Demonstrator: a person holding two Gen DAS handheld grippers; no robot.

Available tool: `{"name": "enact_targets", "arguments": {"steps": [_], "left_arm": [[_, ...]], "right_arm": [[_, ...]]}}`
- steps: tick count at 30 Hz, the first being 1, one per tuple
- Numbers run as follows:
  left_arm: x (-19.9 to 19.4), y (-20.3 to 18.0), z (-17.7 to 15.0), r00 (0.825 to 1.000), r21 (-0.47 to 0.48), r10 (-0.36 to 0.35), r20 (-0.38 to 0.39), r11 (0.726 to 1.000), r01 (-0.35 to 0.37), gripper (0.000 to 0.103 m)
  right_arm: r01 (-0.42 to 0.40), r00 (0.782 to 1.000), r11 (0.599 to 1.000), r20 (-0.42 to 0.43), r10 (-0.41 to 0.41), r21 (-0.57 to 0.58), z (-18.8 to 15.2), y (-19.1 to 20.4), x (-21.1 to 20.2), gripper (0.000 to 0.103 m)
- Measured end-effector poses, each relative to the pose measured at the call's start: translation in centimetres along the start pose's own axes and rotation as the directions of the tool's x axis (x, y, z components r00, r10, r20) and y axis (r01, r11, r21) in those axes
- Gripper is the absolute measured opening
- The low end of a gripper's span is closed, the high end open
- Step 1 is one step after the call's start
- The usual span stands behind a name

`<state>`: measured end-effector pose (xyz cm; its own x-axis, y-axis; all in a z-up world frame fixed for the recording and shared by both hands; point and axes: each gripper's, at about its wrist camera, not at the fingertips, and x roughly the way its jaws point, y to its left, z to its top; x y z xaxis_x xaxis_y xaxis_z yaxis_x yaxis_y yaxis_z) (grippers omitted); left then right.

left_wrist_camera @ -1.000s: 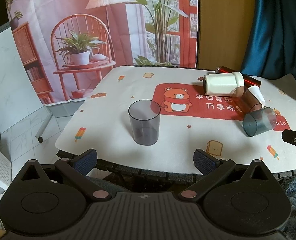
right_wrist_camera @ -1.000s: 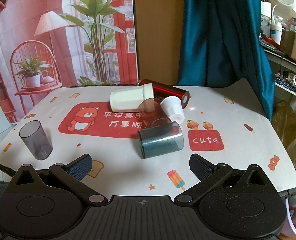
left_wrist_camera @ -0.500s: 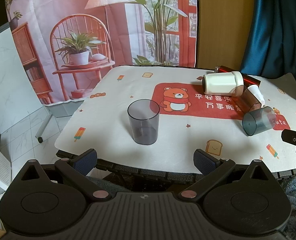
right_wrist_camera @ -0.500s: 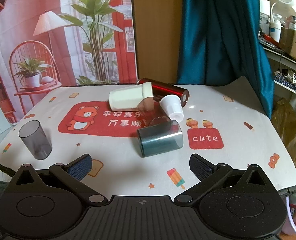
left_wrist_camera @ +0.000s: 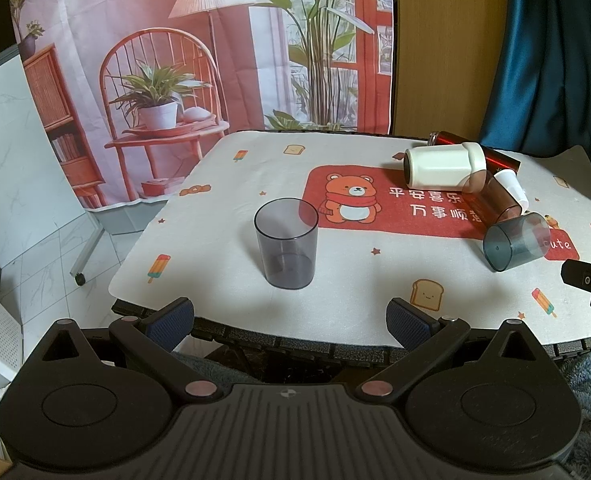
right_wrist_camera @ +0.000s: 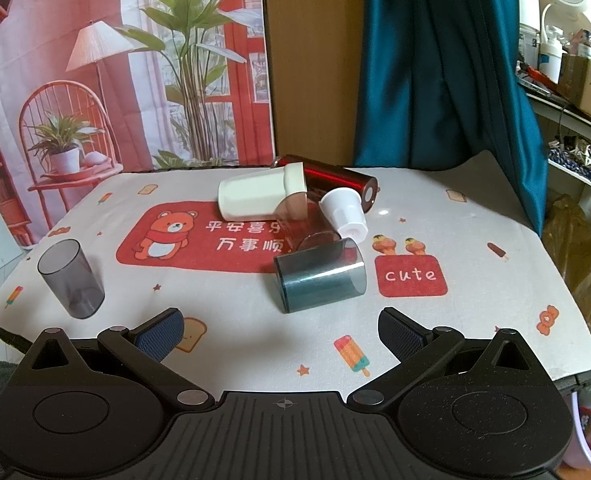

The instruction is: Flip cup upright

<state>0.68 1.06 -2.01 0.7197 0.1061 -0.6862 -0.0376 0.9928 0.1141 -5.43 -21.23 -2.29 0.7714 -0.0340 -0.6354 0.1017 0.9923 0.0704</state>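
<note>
A grey see-through cup (left_wrist_camera: 286, 249) stands upright near the table's front left; it also shows in the right wrist view (right_wrist_camera: 70, 278). A teal see-through cup (right_wrist_camera: 320, 275) lies on its side mid-table, also seen in the left wrist view (left_wrist_camera: 516, 247). Behind it lie a brown see-through cup (right_wrist_camera: 298, 221), a cream cup (right_wrist_camera: 260, 196), a small white cup (right_wrist_camera: 345, 214) and a dark red cylinder (right_wrist_camera: 335, 179), all on their sides. My left gripper (left_wrist_camera: 290, 318) is open and empty, just short of the grey cup. My right gripper (right_wrist_camera: 281, 334) is open and empty, just short of the teal cup.
The table carries a white printed mat (right_wrist_camera: 455, 320) with a red bear panel (right_wrist_camera: 199, 236). A printed backdrop (left_wrist_camera: 175, 60) hangs behind, a teal curtain (right_wrist_camera: 447, 60) at right. Shelves with clutter (right_wrist_camera: 567, 64) stand far right. The table's front edge (left_wrist_camera: 295, 330) lies under the left fingers.
Both grippers have drifted slightly; the cups have not moved. Both stay open.
</note>
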Motion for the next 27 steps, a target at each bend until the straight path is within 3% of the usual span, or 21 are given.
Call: {"name": "enact_targets", "arguments": {"steps": [27], "left_arm": [[-0.02, 0.05, 0.06, 1.000, 0.001, -0.001, -0.001, 1.000, 0.001, 0.103]], "right_arm": [[0.000, 1.000, 1.000, -0.005, 0.000, 0.001, -0.25, 0.03, 0.17, 0.103]]}}
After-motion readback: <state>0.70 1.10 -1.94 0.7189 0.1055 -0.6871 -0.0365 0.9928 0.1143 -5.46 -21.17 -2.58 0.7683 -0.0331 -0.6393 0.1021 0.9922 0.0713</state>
